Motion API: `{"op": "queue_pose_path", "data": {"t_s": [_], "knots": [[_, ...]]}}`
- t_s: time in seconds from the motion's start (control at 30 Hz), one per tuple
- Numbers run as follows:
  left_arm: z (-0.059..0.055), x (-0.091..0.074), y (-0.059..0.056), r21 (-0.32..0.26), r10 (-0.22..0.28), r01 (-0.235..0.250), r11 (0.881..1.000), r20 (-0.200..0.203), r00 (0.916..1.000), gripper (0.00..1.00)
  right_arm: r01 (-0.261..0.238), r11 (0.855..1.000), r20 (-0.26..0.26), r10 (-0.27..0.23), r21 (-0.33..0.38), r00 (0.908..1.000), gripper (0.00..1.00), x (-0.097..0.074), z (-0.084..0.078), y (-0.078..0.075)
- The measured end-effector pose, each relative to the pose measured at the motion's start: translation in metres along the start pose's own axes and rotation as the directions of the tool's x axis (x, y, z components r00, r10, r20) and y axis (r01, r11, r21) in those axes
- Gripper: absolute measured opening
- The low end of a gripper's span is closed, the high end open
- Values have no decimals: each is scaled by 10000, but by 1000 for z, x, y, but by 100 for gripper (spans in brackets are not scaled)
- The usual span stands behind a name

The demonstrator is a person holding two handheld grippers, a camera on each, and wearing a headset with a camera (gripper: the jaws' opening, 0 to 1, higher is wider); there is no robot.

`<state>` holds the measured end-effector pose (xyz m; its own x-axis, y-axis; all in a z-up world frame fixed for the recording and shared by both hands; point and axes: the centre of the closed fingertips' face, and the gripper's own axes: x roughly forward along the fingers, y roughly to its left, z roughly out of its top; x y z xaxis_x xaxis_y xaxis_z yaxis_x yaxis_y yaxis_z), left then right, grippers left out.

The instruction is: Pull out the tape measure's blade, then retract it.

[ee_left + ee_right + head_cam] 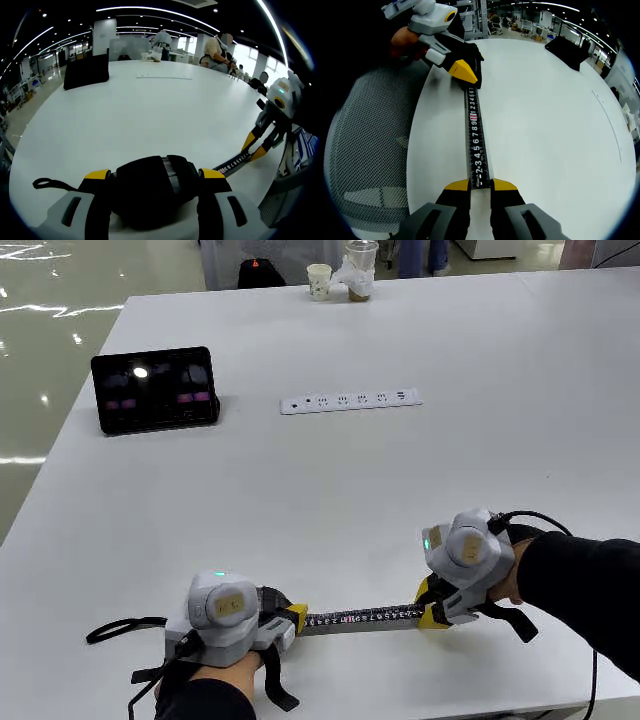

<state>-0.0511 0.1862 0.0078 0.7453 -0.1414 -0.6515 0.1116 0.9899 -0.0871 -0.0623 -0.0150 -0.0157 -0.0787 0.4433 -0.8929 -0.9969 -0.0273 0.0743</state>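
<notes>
The table (330, 480) takes up most of my head view, white and bare around the work. A tablet (155, 390) stands at upper left, well apart from anything I handle.

Along the bottom edge sit my two tools. The left gripper (290, 618), lower left, has its jaws closed around the case (152, 190), one yellow tip on each side of the black body. The right gripper (430, 610), lower right, is pinched together on the free end of the blade (360, 618). In the right gripper view the numbered strip runs from between my jaw tips straight up the frame to the case.

So the tape measure lies low on the table between the tools, its blade partly drawn and stretched just above the surface.

I judge the case compact, rigid and fairly weighty, with a smooth shell that could twist in the jaws. The grip across its broad sides looks like the right one. The blade is the delicate part: thin curved steel, stiff in a straight line, quick to kink if I bend it sideways, with keen edges. A spring will likely tug it home, so I would hold the very end firmly and feed it back slowly instead of letting it snap.
</notes>
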Motion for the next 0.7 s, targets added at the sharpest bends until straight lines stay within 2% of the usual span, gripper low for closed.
{"op": "queue_pose_path", "data": {"t_s": [0.7], "knots": [[1,-1,0,13,-20,20,10000,-34,10000,65,33,9999,9,-33,142,10000,11,4,8,2]]}}
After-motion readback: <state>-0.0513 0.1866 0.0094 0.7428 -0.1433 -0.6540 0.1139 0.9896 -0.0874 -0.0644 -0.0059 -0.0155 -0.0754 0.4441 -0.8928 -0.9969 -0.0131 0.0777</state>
